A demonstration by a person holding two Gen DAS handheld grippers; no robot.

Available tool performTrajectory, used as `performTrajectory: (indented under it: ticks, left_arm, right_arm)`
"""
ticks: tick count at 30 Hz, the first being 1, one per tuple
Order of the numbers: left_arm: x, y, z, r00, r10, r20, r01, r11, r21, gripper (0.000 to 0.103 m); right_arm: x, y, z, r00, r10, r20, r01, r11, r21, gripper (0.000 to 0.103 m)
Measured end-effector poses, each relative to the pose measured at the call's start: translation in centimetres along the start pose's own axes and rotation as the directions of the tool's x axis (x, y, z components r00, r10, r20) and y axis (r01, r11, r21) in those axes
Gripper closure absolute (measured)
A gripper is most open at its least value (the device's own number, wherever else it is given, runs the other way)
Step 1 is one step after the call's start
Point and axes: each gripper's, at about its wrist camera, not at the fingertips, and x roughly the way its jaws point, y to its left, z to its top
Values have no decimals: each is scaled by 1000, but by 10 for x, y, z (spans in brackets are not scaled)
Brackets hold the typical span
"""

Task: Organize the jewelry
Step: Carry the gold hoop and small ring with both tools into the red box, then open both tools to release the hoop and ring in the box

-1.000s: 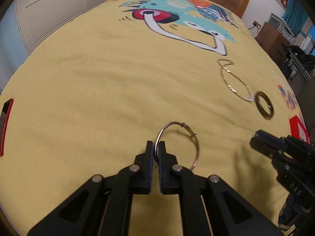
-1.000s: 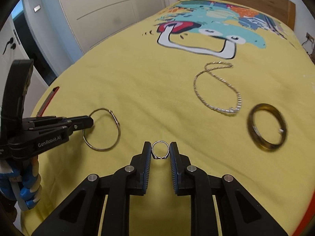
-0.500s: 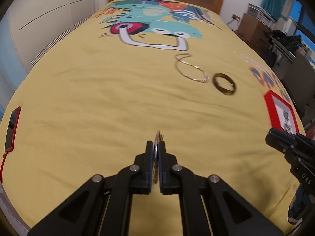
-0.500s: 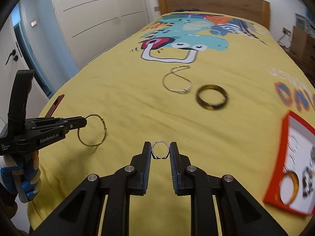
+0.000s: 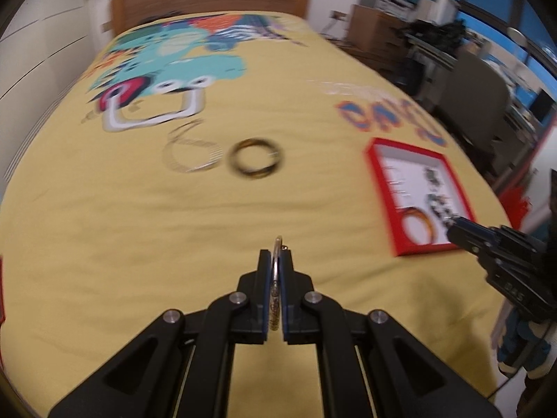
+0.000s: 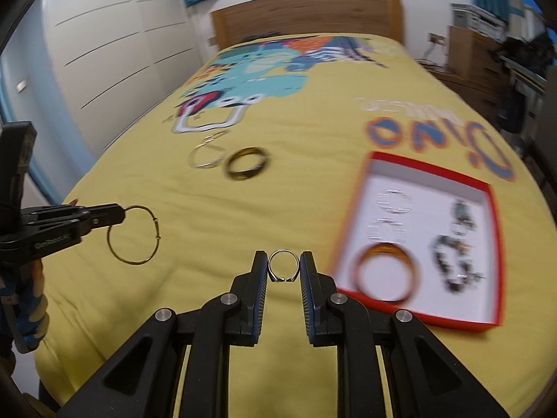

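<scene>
Jewelry in both grippers, carried clear of the bed. Left gripper (image 5: pixel 275 271) clamped nearly shut on the thin wire hoop (image 6: pixel 134 235), seen edge-on between the pads in its own view, hanging as a full circle with a small clasp on its rim in the right wrist view. Right gripper (image 6: pixel 283 271) closed on the small silver ring (image 6: pixel 283 265), pads pressing its two sides, band upright and facing the camera.

Changed over the last second: both pieces lifted off the yellow bedspread (image 5: pixel 122 226) and swung across it, so the red-rimmed box (image 6: pixel 428 240) now in sight just ahead and to the right of the right gripper, where a second ago only bedspread and loose pieces. Hoop turned from flat and open-faced to edge-on in the left view. Meaning, as a judgement: transport well under way, drop-off into the box the likely next step.

Box white inside, already holding two pale hoops, an amber bangle (image 6: pixel 383 271) and dark beaded pieces. Well ahead of both grippers, untouched on the bedspread: a silver chain (image 5: pixel 191 153) in a loose loop and, just beside it, a dark amber bangle (image 5: pixel 256 158), both motion-blurred.
</scene>
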Motion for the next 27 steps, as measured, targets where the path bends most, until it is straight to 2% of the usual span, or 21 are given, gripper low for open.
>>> performTrajectory:
  ticks: [7, 13, 20, 27]
  left_arm:
    - [30, -102, 40, 991, -134, -18, 135, 984, 118, 99]
    - [77, -166, 53, 980, -182, -85, 194, 964, 183, 99]
    - [132, -190, 46, 973, -160, -168, 193, 961, 200, 99]
    - [158, -175, 39, 971, -108, -215, 148, 973, 179, 99]
  right_arm:
    - [-3, -81, 3, 998, -70, -9, 70, 996, 56, 84]
    - [17, -123, -11, 995, -59, -76, 65, 994, 84, 84]
    - [43, -145, -30, 987, -36, -154, 52, 993, 102, 84]
    - [57, -153, -39, 980, -26, -195, 47, 994, 102, 84]
